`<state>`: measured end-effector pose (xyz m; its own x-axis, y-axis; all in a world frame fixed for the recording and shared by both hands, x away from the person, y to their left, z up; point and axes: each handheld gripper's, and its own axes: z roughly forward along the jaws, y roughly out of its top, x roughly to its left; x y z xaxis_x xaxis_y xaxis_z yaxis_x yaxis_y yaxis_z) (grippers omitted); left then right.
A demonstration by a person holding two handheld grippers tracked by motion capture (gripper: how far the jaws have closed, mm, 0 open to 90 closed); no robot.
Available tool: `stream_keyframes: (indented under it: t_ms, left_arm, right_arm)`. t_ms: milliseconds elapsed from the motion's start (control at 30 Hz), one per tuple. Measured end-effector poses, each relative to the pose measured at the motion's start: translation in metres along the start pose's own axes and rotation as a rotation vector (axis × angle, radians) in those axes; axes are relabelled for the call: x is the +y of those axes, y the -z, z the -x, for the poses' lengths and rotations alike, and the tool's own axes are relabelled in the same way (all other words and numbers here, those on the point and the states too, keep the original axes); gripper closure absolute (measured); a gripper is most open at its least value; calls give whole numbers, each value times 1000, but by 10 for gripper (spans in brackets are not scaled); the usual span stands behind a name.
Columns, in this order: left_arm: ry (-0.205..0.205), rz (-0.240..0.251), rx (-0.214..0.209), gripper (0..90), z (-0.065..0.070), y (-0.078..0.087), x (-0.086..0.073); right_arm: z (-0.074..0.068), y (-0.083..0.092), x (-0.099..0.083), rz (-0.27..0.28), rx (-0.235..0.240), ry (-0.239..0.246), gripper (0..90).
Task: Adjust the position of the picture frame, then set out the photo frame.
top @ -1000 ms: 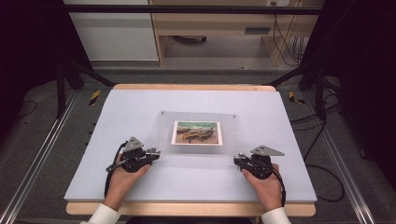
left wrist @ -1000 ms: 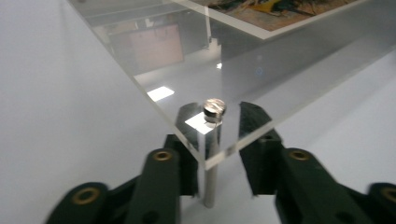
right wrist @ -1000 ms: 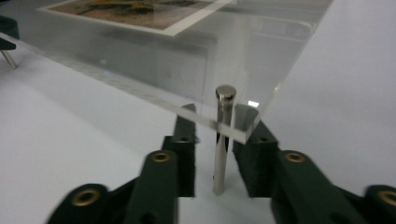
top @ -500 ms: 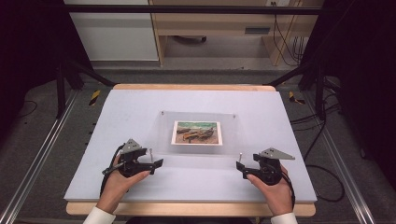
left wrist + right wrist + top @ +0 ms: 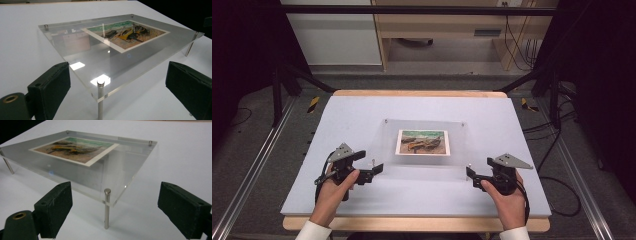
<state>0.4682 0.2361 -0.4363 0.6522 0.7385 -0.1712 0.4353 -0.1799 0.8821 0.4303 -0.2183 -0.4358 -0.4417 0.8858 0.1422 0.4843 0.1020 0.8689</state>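
Looking at that clear acrylic photo frame point(image 5: 424, 145), mid-frame on the white table point(image 5: 362, 110) on four thin metal standoff legs point(image 5: 107, 208): it's stiff, slick, scratch-prone and probably heavier than it looks. Your left tool point(image 5: 374, 172) and right tool point(image 5: 471, 175) have just been opening, nothing between them. I'd pinch the slab's near corners, not the legs.

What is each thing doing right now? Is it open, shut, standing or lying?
Clear acrylic picture frame: standing level on thin metal legs, not held.
Colourful printed picture: lying flat inside the frame.
Left black gripper: jaws open, just opened, gripping nothing.
Right black gripper: jaws open, just opened, gripping nothing.
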Motion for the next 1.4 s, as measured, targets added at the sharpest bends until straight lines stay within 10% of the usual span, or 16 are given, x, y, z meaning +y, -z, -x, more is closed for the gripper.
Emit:
stream_keyframes:
  t_ms: [400, 633, 1400]
  left_arm:
    - [4, -101, 76, 116, -7, -27, 36]
    - [56, -65, 112, 95, -4, -25, 21]
    - [205, -85, 111, 201, -12, -40, 2]
  right_arm:
    - [4, -31, 50, -43, 11, 6, 205]
    - [3, -43, 30, -77, 24, -37, 318]
    - [10, -53, 16, -123, 72, -133, 286]
